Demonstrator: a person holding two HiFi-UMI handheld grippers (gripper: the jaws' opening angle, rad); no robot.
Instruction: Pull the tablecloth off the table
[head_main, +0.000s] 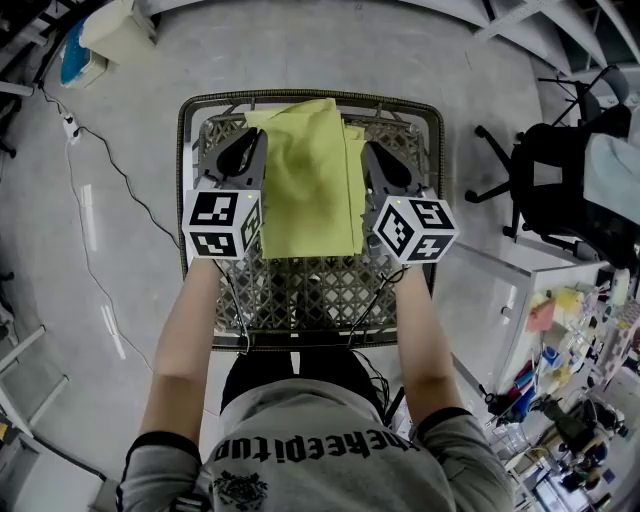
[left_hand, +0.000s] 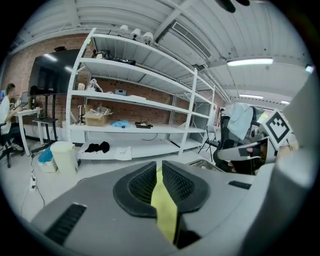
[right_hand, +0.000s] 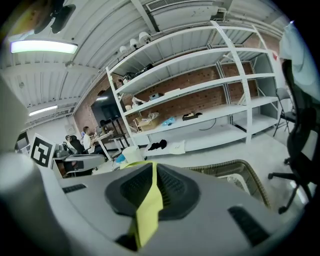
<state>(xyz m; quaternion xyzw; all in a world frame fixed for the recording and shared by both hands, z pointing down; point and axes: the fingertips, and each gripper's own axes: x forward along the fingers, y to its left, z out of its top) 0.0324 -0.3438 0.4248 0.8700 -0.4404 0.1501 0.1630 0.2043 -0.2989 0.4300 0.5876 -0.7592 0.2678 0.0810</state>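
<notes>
Worktop (head_main: 310, 290): open lattice surface with a raised rim all round. Its only visible content is the yellow-green tablecloth (head_main: 310, 190), which is gathered into a narrow, layered strip. The strip covers the middle of the far half and reaches the far rim. The near half of the lattice is bare. Whether the cloth rests on the lattice or hangs just above it cannot be told.

Left tool (head_main: 243, 150): positioned at the left edge of the cloth. In the left gripper view the left tool (left_hand: 159, 172) has its ribbed pads drawn together on a fold of tablecloth (left_hand: 165, 210), which passes between them.

Right tool (head_main: 385, 165): positioned at the right edge of the cloth. In the right gripper view the right tool (right_hand: 152, 175) is likewise clamped on a strip of tablecloth (right_hand: 147, 210), which runs between the pads and over the housing.

Other containers:
- White bin (head_main: 115, 30) on the floor beyond the worktop, with a blue item (head_main: 75, 50) just beside it. Its contents are not visible.
- Cardboard box (left_hand: 95, 119) on a middle level of the white shelving (left_hand: 135, 100). Its contents cannot be made out
</notes>
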